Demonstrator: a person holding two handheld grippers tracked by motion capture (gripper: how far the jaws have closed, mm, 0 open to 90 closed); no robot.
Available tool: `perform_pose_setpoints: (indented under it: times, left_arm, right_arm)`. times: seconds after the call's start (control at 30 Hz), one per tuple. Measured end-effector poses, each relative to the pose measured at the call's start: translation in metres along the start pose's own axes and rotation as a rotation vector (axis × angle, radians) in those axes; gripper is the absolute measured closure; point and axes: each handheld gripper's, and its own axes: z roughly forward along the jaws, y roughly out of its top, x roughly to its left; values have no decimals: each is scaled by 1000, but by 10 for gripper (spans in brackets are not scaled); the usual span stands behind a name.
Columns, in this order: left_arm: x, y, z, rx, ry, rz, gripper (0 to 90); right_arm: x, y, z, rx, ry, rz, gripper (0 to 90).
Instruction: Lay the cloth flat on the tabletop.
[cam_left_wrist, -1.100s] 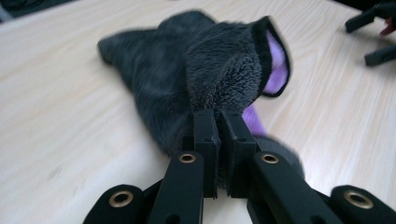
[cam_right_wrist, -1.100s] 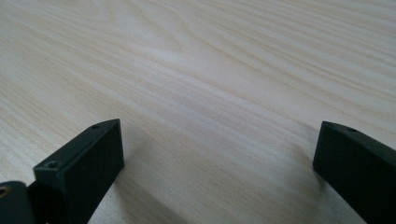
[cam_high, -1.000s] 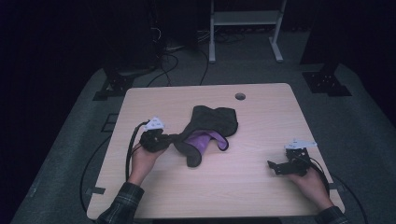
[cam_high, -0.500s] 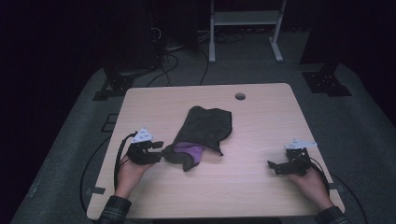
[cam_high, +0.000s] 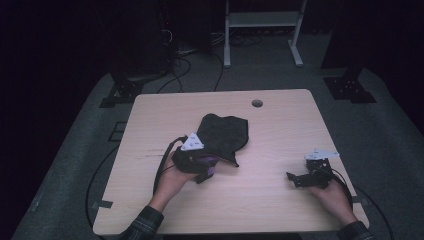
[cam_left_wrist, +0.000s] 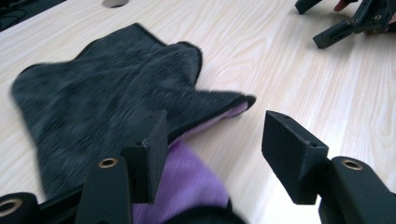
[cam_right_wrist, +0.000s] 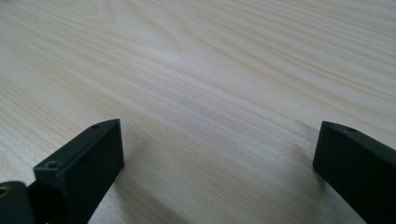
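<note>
A dark grey cloth (cam_high: 224, 134) with a purple lining (cam_high: 209, 166) lies crumpled left of the table's middle. In the left gripper view the cloth (cam_left_wrist: 102, 88) spreads ahead, and its purple lining (cam_left_wrist: 187, 177) lies under and between my jaws. My left gripper (cam_high: 205, 167) hovers at the cloth's near edge. Its jaws have just been opening, and its pads do not press on the cloth (cam_left_wrist: 217, 140). My right gripper (cam_high: 296, 180) rests open on the bare wood at the right, with nothing between its fingers (cam_right_wrist: 219, 163).
The light wooden table (cam_high: 280, 130) has a round cable hole (cam_high: 257, 103) near its far edge. Cables (cam_high: 165, 165) trail from the left gripper off the near left. The right gripper (cam_left_wrist: 345, 21) shows far off in the left gripper view.
The left gripper let go of the cloth's near end, opened, and moved right over the cloth's edge. The cloth's purple end lies more tucked in. The right gripper stayed still.
</note>
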Motion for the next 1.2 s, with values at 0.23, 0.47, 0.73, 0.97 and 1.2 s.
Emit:
perform_pose_setpoints:
  times: [0.23, 0.47, 0.73, 0.97, 1.2]
  left_arm:
    - [-4, 9, 34, 56, -8, 36, 399]
    - [-3, 2, 66, 156, 37, 66, 458]
    - [3, 9, 65, 154, 36, 53, 863]
    - [34, 15, 15, 4, 83, -38, 863]
    - [65, -1, -21, -60, 159, -137, 862]
  right_arm:
    - [0, 0, 0, 0, 0, 0, 9]
    - [0, 0, 0, 0, 0, 0, 9]
    - [0, 0, 0, 0, 0, 0, 9]
    - [0, 0, 0, 0, 0, 0, 9]
    - [-1, 0, -1, 7, -4, 4, 33]
